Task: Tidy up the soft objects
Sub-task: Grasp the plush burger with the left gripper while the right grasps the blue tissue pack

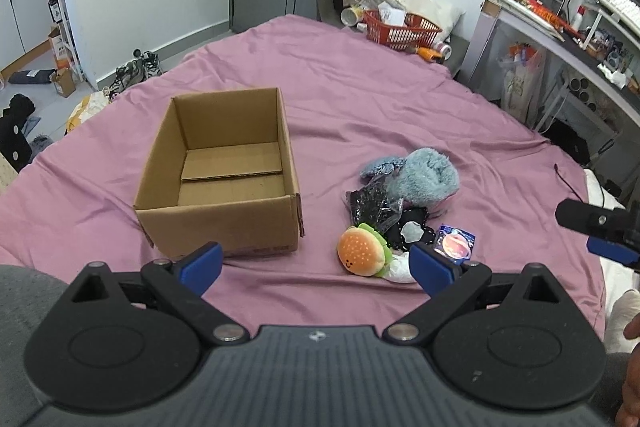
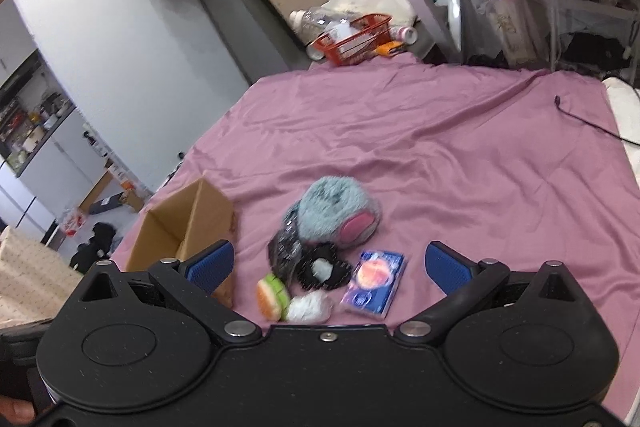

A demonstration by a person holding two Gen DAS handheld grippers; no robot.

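Note:
An empty open cardboard box (image 1: pixel 224 179) stands on the purple bedsheet (image 1: pixel 360 99); its corner shows in the right wrist view (image 2: pixel 188 223). Right of it lies a pile: a burger plush (image 1: pixel 362 254) (image 2: pixel 273 297), a fluffy blue-grey plush (image 1: pixel 424 177) (image 2: pixel 338 213), a black crinkly bag (image 1: pixel 374 207), a black soft item (image 2: pixel 326 269), a white fluffy piece (image 2: pixel 310 307) and a blue packet (image 1: pixel 456 241) (image 2: pixel 374 285). My left gripper (image 1: pixel 316 263) is open and empty, in front of box and pile. My right gripper (image 2: pixel 330 265) is open and empty above the pile; its tip shows in the left wrist view (image 1: pixel 600 227).
A red basket (image 1: pixel 400 27) (image 2: pixel 356 39) with bottles and clutter sits at the bed's far edge. A desk with shelves (image 1: pixel 560 39) stands to the right. A black cable (image 2: pixel 588 123) lies on the sheet at right. Shoes and floor clutter (image 1: pixel 132 75) lie left of the bed.

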